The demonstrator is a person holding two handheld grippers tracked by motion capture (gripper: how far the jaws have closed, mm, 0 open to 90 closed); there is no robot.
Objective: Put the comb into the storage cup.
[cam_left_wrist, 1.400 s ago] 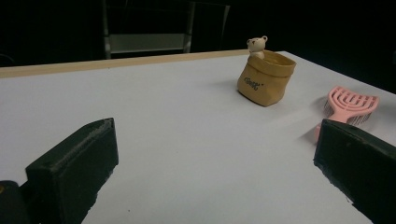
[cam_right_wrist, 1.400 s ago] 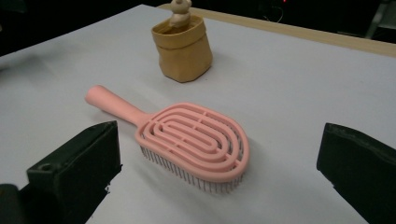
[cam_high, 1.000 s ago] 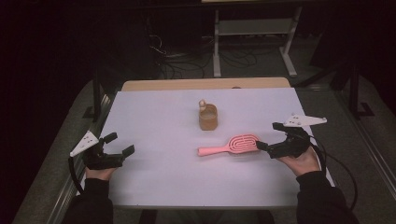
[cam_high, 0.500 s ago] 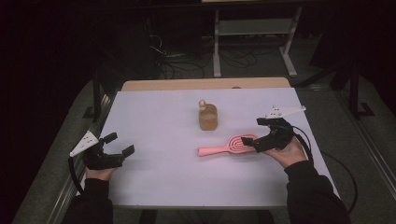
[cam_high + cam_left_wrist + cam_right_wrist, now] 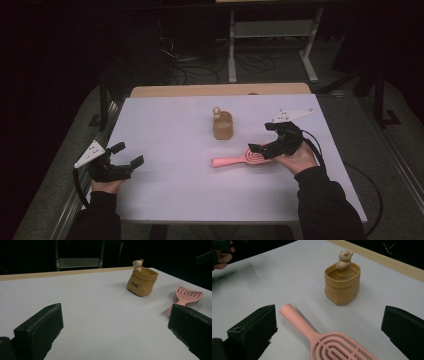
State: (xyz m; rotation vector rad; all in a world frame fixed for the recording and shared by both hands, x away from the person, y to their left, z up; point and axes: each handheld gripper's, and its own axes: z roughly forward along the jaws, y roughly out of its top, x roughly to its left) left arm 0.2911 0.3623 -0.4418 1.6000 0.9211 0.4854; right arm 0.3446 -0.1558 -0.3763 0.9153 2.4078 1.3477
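A pink hairbrush (image 5: 239, 159) lies flat on the white table (image 5: 165, 125), its handle toward the left. Just beyond it stands a tan fabric pouch (image 5: 223, 126) with a small bear figure on its rim. My right gripper (image 5: 260, 137) hovers open over the brush head. In the right gripper view the brush (image 5: 307, 327) runs up between the two spread jaws of that gripper (image 5: 329, 315), with the pouch (image 5: 342, 286) behind. My left gripper (image 5: 129, 153) rests open near the table's left front, holding nothing. The left gripper view shows the pouch (image 5: 142, 282) and the brush (image 5: 187, 296) far off to the right.
A wooden strip (image 5: 220, 90) borders the table's far edge. Beyond it, on the dark floor, are cables (image 5: 185, 60) and a metal stand (image 5: 270, 35). The other hand (image 5: 222, 255) shows at the top left of the right gripper view.
My right gripper has moved left from the table's right edge and now sits over the brush head. The left gripper, the brush and the pouch have stayed in place.
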